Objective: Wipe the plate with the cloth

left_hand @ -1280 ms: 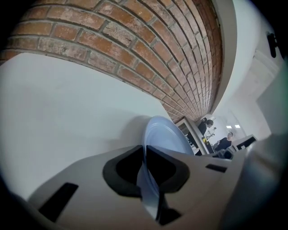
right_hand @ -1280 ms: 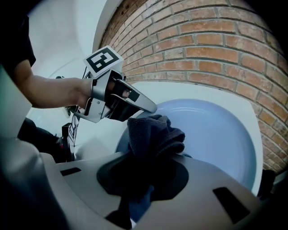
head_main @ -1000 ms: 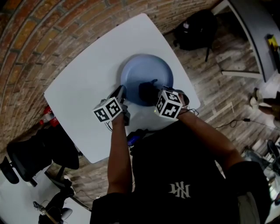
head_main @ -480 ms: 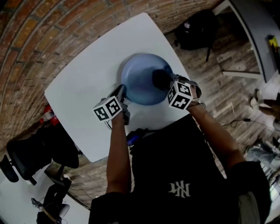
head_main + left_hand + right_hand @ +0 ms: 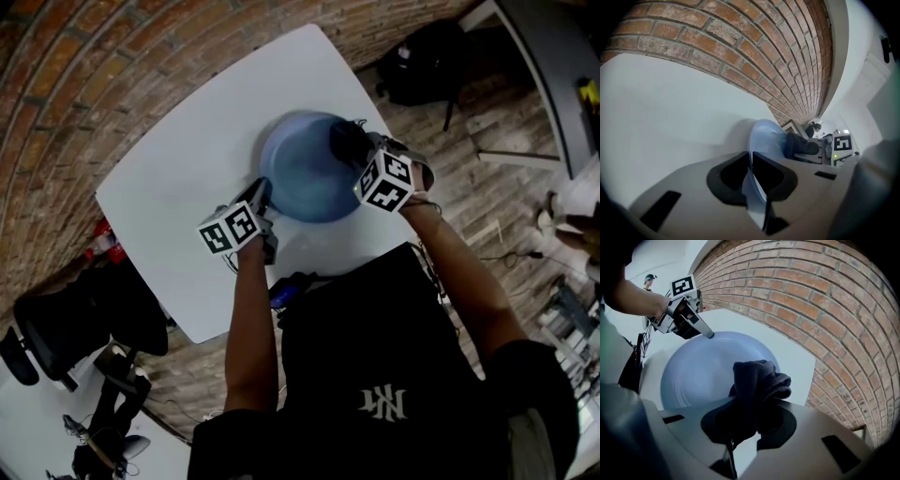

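Right tongs (image 5: 360, 155) swept cloth (image 5: 343, 139) farther across plate (image 5: 300, 178).

White square table (image 5: 178, 178), rounded corners; blue plate (image 5: 300, 178) on it near right edge.

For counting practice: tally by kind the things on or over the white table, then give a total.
Plate: 1
Cloth: 1
Grippers: 2 (left gripper, right gripper)
Total: 4

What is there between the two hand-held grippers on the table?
The blue plate: the left hand-held gripper pinches its rim, and the right hand-held gripper holds a dark cloth at its other side. The head view shows it.
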